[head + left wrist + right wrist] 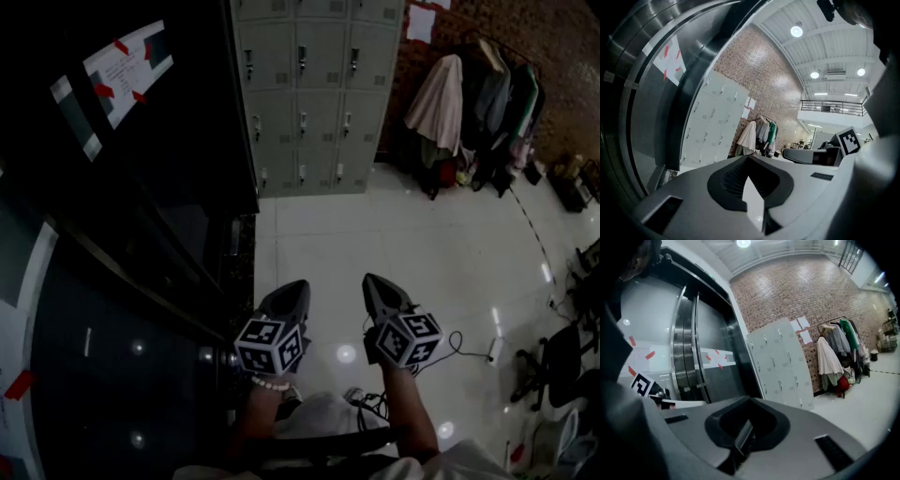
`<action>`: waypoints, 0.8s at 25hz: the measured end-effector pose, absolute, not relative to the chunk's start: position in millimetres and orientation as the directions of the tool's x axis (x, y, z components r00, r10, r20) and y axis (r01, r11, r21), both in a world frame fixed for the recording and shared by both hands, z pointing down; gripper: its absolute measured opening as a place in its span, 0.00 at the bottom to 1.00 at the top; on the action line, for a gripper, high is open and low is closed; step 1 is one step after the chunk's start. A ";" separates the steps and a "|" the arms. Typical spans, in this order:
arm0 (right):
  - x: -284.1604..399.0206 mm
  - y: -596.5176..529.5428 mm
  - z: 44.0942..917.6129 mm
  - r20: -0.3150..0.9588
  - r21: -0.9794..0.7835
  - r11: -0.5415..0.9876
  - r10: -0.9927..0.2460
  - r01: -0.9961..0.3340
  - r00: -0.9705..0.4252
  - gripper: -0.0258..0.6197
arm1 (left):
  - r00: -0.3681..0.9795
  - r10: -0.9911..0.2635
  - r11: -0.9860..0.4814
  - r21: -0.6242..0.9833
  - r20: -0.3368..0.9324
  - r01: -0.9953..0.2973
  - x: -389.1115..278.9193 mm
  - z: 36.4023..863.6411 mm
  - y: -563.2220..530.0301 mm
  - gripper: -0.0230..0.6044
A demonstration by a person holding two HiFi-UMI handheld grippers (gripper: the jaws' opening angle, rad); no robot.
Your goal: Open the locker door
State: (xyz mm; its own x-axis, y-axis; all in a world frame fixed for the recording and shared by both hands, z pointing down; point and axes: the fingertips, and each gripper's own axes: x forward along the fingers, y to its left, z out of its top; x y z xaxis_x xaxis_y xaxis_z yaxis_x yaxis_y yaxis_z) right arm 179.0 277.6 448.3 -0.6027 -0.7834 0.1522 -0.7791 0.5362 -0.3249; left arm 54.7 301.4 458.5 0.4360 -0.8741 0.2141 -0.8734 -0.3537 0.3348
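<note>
A bank of grey lockers [309, 84] stands against the brick wall across the floor, and every door I can see is closed, each with a small handle. It also shows in the left gripper view as lockers [712, 122] and in the right gripper view as lockers [780, 364]. My left gripper [298, 284] and right gripper [372, 278] are held side by side low in the head view, well short of the lockers and pointing toward them. The left gripper [749, 157] has its tips together with nothing held. The right gripper [750, 399] is shut and empty.
A dark glass and steel wall [122, 187] with taped notices runs along the left. A clothes rack [478, 103] with hanging coats stands right of the lockers. A cable and plug [473, 352] lie on the shiny white floor, and office chairs [562, 361] stand at the right edge.
</note>
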 end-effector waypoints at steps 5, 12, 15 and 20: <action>158.0 277.4 454.2 0.158 -0.332 0.531 -0.784 -0.780 -0.601 0.05 | 0.445 -0.871 -0.365 0.333 0.206 -0.869 35.7 460.6 298.7 0.03; 130.9 285.3 458.3 0.161 -0.332 0.508 -0.800 -0.795 -0.578 0.05 | 0.472 -0.856 -0.392 0.329 0.212 -0.859 10.2 464.4 299.2 0.02; 123.6 289.5 464.5 0.173 -0.332 0.500 -0.801 -0.800 -0.573 0.05 | 0.479 -0.851 -0.396 0.332 0.218 -0.856 4.4 467.8 299.2 0.03; 124.7 284.2 471.2 0.176 -0.345 0.482 -0.809 -0.805 -0.560 0.05 | 0.490 -0.841 -0.404 0.336 0.227 -0.850 4.7 474.8 293.7 0.03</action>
State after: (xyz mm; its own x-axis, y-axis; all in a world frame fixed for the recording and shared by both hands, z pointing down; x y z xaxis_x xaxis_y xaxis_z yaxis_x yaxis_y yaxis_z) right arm 124.7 284.2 471.2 -0.5601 -0.8094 0.1764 -0.8054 0.4822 -0.3448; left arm 4.7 293.7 474.8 0.4901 -0.8415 0.2274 -0.8505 -0.4044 0.3363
